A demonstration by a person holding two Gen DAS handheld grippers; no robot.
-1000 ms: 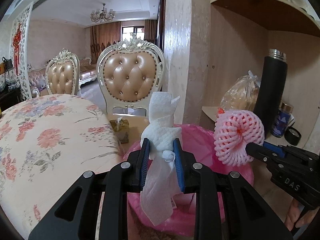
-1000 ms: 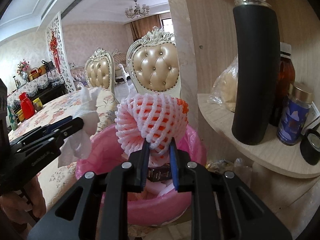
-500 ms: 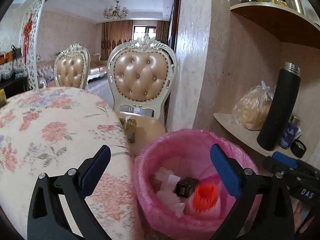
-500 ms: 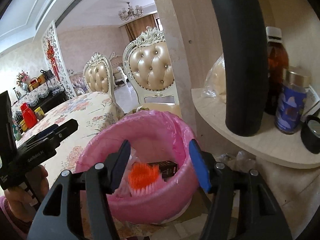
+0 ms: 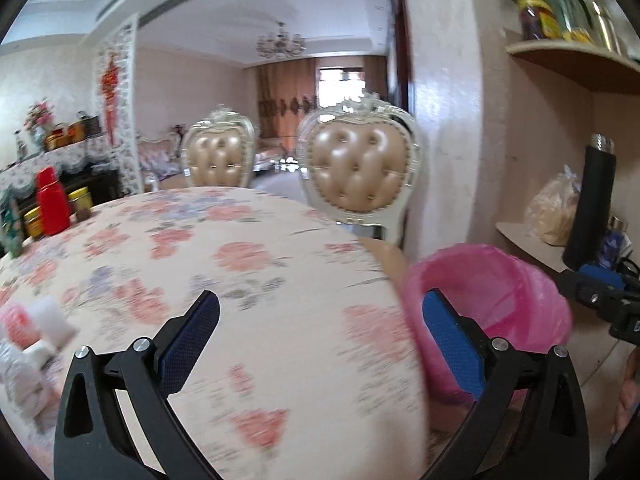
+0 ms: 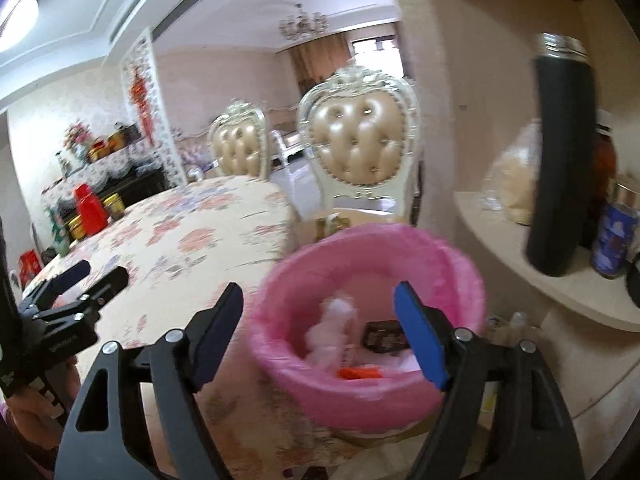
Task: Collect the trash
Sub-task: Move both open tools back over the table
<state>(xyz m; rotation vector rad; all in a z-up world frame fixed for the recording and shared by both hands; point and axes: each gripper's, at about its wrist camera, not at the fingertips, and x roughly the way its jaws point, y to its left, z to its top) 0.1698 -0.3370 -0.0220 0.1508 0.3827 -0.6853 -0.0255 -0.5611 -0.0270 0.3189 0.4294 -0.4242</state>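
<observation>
The pink-lined bin (image 6: 360, 400) stands on the floor beside the table; a white tissue (image 6: 334, 320), a small black box (image 6: 384, 334) and something orange (image 6: 360, 372) lie in it. My right gripper (image 6: 320, 300) hangs above and short of the bin, its jaws opening with nothing between them. My left gripper (image 5: 320, 308) is wide open and empty over the floral tablecloth (image 5: 248, 264), with the bin (image 5: 496, 300) to its right. Blurred white and pink scraps (image 5: 40, 328) lie on the table at the far left. Each gripper shows in the other's view, the left gripper (image 6: 76, 280) and the right gripper (image 5: 600, 296).
Two padded chairs (image 5: 360, 172) stand behind the table. A wall shelf (image 6: 520, 264) right of the bin holds a black flask (image 6: 564, 160), a bagged loaf (image 6: 512, 184) and jars. A red flask (image 5: 52, 200) and jars sit on the table's far left.
Both grippers opened and let go: the tissue and the pink foam net dropped into the bin. Both then drew back; the left swung left over the table.
</observation>
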